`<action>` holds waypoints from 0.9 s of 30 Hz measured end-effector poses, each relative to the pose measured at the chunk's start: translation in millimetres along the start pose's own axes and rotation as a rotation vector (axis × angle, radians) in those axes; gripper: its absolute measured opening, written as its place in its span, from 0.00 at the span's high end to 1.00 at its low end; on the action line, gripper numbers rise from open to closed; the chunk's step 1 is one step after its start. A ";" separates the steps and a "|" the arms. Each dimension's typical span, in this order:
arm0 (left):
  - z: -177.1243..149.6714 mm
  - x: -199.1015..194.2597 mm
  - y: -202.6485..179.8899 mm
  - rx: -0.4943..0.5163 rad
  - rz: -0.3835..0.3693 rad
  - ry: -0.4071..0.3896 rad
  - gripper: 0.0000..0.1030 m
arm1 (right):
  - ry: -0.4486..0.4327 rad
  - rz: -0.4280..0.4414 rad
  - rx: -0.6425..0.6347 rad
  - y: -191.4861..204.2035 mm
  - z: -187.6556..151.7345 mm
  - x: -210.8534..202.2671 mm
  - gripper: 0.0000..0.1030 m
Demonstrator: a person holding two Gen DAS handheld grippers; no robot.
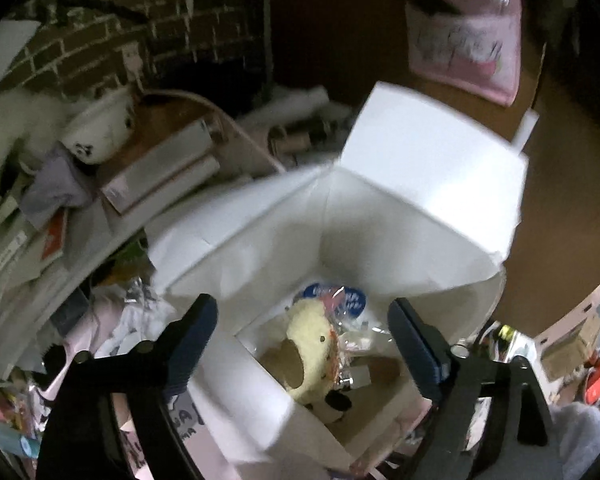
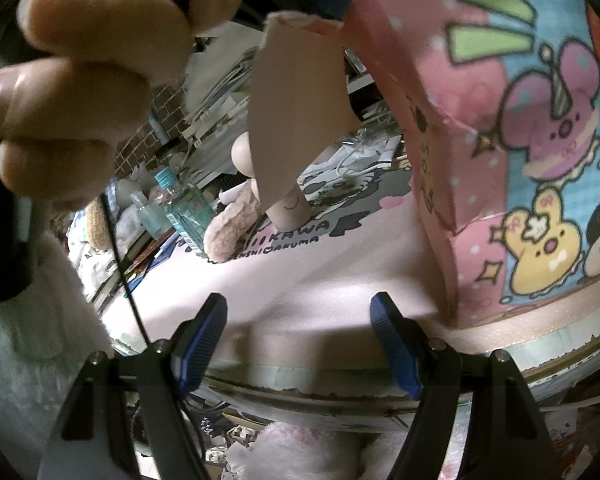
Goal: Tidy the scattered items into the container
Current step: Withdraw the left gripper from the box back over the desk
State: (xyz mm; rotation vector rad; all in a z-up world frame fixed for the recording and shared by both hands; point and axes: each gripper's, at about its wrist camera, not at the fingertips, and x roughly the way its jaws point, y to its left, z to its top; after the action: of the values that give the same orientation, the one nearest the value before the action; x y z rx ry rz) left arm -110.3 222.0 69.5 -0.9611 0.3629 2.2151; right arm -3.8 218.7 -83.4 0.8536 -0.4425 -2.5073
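Note:
In the left wrist view an open white cardboard box (image 1: 260, 240) with raised flaps sits below my left gripper (image 1: 304, 340), which is open and empty above its mouth. Inside lie a yellow plush toy (image 1: 312, 344) and a clear wrapped packet with a blue label (image 1: 340, 300). In the right wrist view my right gripper (image 1: 300, 340) is open and empty over a pink mat (image 2: 300, 280). The box's pink cartoon-printed outer side (image 2: 520, 140) stands at right. A beige plush (image 2: 236, 224) and a small beige bottle (image 2: 290, 208) lie further back on the mat.
A hand (image 2: 80, 80) holding a black handle fills the upper left of the right wrist view. Clear bottles (image 2: 180, 204) stand at the mat's left edge. In the left wrist view, a cluttered shelf with a white plush (image 1: 96, 132) and boxes is on the left.

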 end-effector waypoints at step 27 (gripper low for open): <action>-209.1 -98.9 144.9 -0.502 0.450 -0.117 0.12 | -0.001 -0.117 -0.216 55.5 -0.5 24.4 0.35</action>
State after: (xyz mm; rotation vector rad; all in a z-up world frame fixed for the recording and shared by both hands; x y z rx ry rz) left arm -49.5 -33.5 -4.8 -1.0734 -0.0494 2.8413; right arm -3.4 159.1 -71.7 0.8142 -0.1201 -2.6023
